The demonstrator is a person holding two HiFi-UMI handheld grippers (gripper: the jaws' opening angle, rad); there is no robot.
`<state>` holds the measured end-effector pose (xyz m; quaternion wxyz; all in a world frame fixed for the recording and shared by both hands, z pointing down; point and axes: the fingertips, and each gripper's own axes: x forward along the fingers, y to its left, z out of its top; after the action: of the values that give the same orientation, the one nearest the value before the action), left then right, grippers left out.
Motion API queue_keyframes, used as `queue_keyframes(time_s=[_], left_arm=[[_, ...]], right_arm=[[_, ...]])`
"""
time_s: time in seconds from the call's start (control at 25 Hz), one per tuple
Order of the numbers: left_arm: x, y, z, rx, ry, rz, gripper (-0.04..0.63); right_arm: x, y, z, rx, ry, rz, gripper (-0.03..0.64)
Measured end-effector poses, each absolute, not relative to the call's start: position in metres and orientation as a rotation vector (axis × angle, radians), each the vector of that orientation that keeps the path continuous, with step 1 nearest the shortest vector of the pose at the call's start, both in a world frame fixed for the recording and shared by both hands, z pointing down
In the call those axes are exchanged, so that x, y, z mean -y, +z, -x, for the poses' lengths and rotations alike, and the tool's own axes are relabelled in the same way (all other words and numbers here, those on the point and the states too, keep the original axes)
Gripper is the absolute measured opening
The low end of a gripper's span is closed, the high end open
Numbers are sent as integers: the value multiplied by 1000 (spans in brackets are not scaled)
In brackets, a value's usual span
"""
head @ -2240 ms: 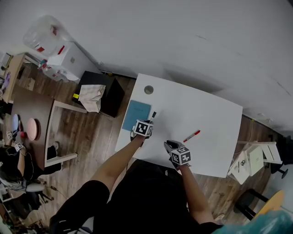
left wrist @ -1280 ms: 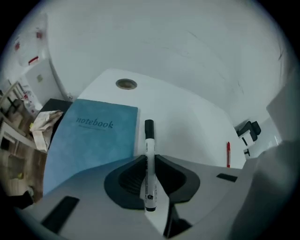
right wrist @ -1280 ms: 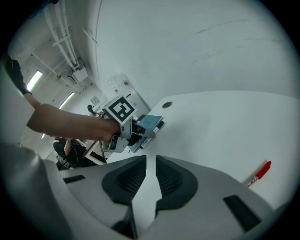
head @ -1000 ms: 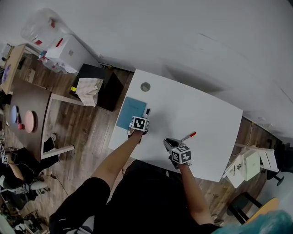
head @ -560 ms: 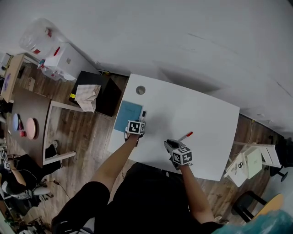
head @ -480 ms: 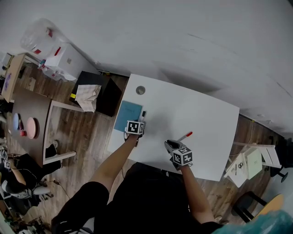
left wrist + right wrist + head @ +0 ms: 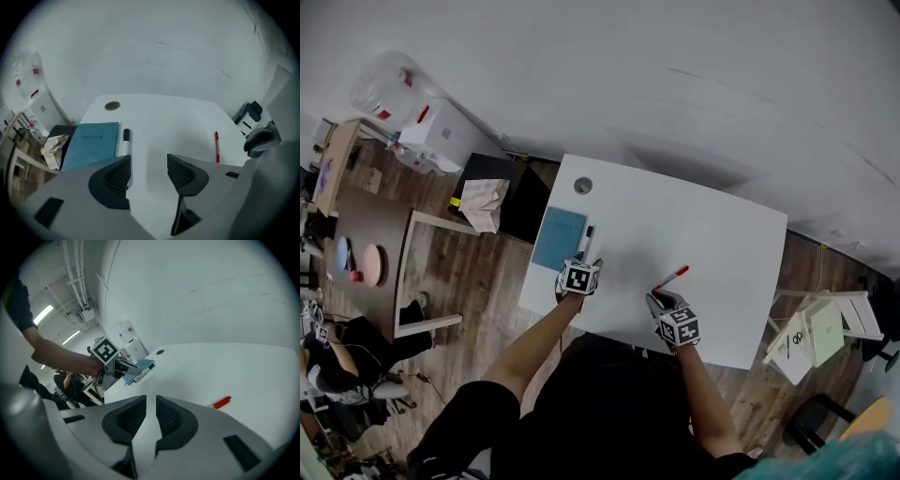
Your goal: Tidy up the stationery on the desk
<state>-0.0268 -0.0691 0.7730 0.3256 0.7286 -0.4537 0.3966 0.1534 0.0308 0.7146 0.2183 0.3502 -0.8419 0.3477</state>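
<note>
**Left gripper open behind marker; right gripper closed, red pen ahead**

Left gripper (image 7: 148,159): jaws stand wide apart, having just been opening. Only bare desk (image 7: 173,122) shows between them; no item is held or touched.

Marker (image 7: 125,140): lies flat on the desk just beyond the tip of this gripper's left jaw. Its black cap points away from the gripper, and its near end is hidden behind that jaw.

Notebook (image 7: 91,143): blue, lying flat just beside the marker on the side away from the gap, ahead and to the left of the gripper. Whether the two touch cannot be told.

Red pen (image 7: 217,146): ahead and to the right of the left gripper, well apart from the marker.

Hole (image 7: 112,106): a round one in the desk top, farther out beyond the notebook.

Right gripper (image 7: 151,401): jaws drawn close together with only a thin slit between them and nothing in it. The red pen lies flat on the desk ahead and to the right of these jaws, near but not touching. The left gripper, marker and notebook lie farther ahead to the left.
</note>
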Motion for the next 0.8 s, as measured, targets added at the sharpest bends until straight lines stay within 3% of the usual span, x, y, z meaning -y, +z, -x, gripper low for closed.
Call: queue_keyframes(time_s=[0.44,0.8], left_arm=[[-6,776,-135,712,1230,-2190,238],[-11,795,-191,641,1220,-2174,238]], right_arm=[[-31,709,-218,2277,980,-1199,78],[-41,713,-252,2252,995,-1338,78]])
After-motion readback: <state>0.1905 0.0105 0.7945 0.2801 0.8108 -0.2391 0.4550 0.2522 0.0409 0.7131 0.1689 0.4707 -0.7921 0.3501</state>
